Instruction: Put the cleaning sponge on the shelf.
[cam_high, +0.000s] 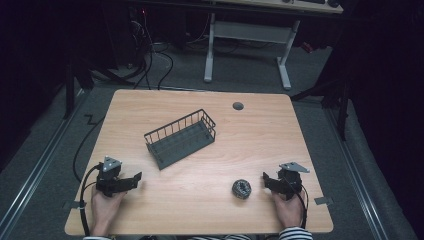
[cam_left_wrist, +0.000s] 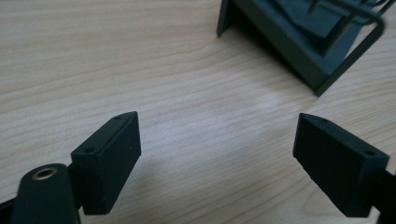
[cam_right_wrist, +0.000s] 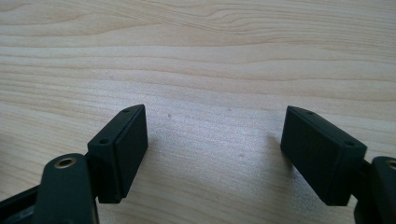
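Steel scrubber ball: lay on desk just left of right claw, well apart from left claw. Both claws released, empty. Wire basket mid-desk.

Dim, dark-edged high view — soft glare on tabletop, blurred close-ups

We see the basket at mid-table, lying askew — the scourer sits nearer us, to its right. The left gripper lies by the near left edge, the right gripper just right of the scourer.
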